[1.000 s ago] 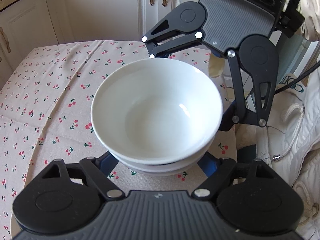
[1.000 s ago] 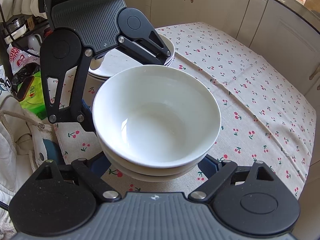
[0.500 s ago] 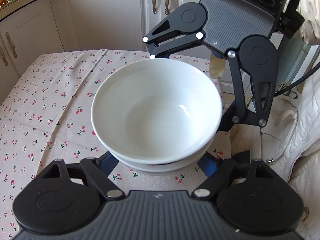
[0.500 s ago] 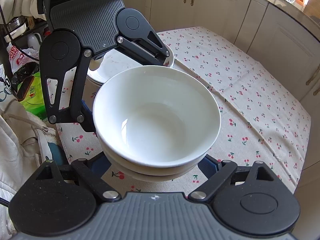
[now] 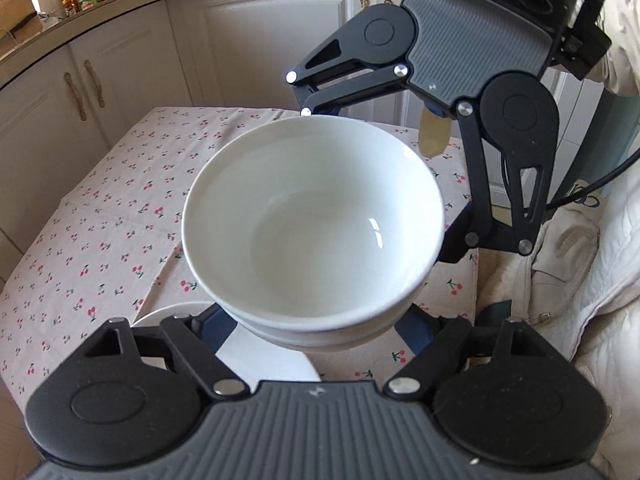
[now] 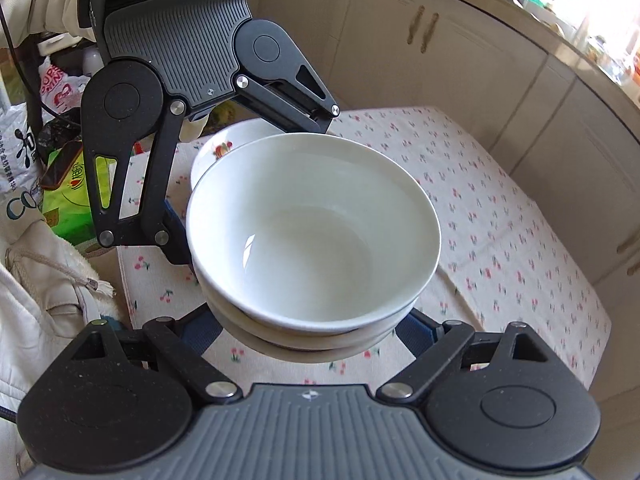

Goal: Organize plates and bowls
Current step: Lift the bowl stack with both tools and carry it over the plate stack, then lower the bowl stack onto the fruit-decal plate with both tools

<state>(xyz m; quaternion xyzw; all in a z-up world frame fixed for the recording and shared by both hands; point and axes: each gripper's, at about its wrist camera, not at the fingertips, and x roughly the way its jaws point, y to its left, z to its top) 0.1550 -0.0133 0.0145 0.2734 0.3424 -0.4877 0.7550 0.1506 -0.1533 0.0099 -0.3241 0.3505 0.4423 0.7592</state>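
Note:
Two nested white bowls (image 5: pixel 312 232) hang above the cherry-print tablecloth (image 5: pixel 120 216), held from opposite sides by both grippers. My left gripper (image 5: pixel 316 334) is shut on the lower bowl, its blue fingers (image 5: pixel 214 330) pressing the sides under the rim. My right gripper (image 6: pixel 308 336) grips the same stack (image 6: pixel 312 232) from the other side, and its blue fingers (image 6: pixel 416 332) lie against the lower bowl. A stack of white plates (image 6: pixel 224 148) with a fruit print sits on the table beyond the bowls. The edge of a white plate (image 5: pixel 256 360) shows beneath the bowls in the left wrist view.
Cream cabinet doors (image 5: pixel 256 48) stand behind the table. Bags and a green packet (image 6: pixel 68 184) lie off the table's edge. A person's white padded coat (image 5: pixel 592 280) is close to the right gripper. Bare tablecloth (image 6: pixel 500 240) stretches to the right of the bowls.
Both grippers have risen with the bowl stack, so the table looks farther below. A white plate has come into sight under the bowls in the left wrist view.

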